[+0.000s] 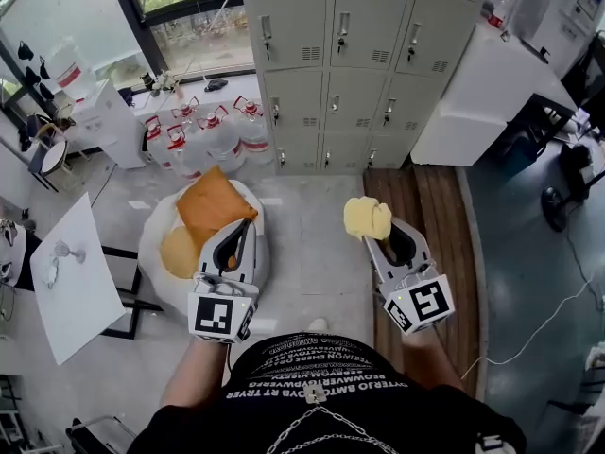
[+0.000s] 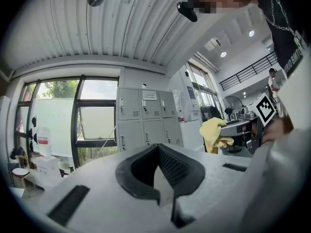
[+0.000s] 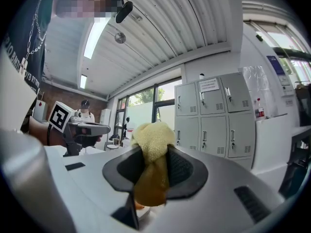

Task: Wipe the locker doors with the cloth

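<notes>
The left hand-held gripper (image 2: 158, 152), jaws together and empty, faces lockers (image 2: 146, 118); yellow cloth (image 2: 214, 134) at right.

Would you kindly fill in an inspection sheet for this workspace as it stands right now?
Surface: grey floor with a wooden strip at the right; no spill seen.
Job's things: grey lockers, doors shut; yellow cloth, not yet at the doors.
Clutter: water bottles left of the lockers; orange cushions on a white seat.
Claws: left claw shut, empty; right claw shut on the cloth.
Cables: white cable on the floor at the right.
Surroundings: windows, white counter, white table.
</notes>
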The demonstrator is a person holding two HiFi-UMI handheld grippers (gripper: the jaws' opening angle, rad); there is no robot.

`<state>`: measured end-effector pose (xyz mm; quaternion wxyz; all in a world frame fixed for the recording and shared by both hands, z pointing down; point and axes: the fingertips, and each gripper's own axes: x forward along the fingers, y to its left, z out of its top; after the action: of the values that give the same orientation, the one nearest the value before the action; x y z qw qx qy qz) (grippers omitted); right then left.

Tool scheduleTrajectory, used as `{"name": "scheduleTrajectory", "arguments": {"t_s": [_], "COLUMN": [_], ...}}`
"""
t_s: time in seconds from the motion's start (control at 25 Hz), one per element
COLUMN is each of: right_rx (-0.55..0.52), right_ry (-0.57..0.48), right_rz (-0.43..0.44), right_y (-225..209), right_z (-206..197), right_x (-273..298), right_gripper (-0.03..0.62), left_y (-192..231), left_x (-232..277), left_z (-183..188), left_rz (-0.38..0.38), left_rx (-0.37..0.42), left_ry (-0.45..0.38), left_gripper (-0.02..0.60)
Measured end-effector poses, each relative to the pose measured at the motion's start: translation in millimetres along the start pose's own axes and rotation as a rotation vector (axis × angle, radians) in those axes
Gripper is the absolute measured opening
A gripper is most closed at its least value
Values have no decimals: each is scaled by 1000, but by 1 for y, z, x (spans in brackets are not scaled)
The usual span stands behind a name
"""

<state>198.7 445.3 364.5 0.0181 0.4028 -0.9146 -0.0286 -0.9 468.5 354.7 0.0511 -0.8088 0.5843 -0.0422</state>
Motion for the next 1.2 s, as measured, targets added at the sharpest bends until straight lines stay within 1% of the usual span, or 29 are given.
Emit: {"name": "scheduleTrajectory", "arguments": {"t_s": [0.16, 0.32, 0.52, 0.72, 0.84, 0.92, 1.08, 1.2], "right_rx": [-1, 4, -14, -18, -22, -30, -16, -28], "right_ry": [-7, -6, -2, 13, 22, 18, -8, -17], "right_rz": [2, 10, 14, 12, 18, 9, -13, -3], "right_y": [-13, -18, -20, -18, -16, -20, -25, -27], "right_z": [-1, 1, -1, -11, -11, -8, -6, -2], "right_x": [-1, -1, 4, 10, 15, 20, 39, 56], "right_gripper": [112, 112, 112, 112, 112, 112, 112, 112], "left_y": [-3, -8, -4, 0, -3, -6, -1, 8], "left_x": [7, 12, 19, 33, 45, 55, 70, 85], "left_z": [-1, 1, -9, -23, -29, -27, -32, -37], "left_rz": [16, 19, 34, 22, -9, -37, -61, -65], "left_rx": [1, -4, -33, -74, -99, -93, -38, -44], "left_ry": [22, 12, 26, 25, 28, 18, 27, 25], "left_gripper": [3, 3, 3, 3, 3, 3, 3, 3]}}
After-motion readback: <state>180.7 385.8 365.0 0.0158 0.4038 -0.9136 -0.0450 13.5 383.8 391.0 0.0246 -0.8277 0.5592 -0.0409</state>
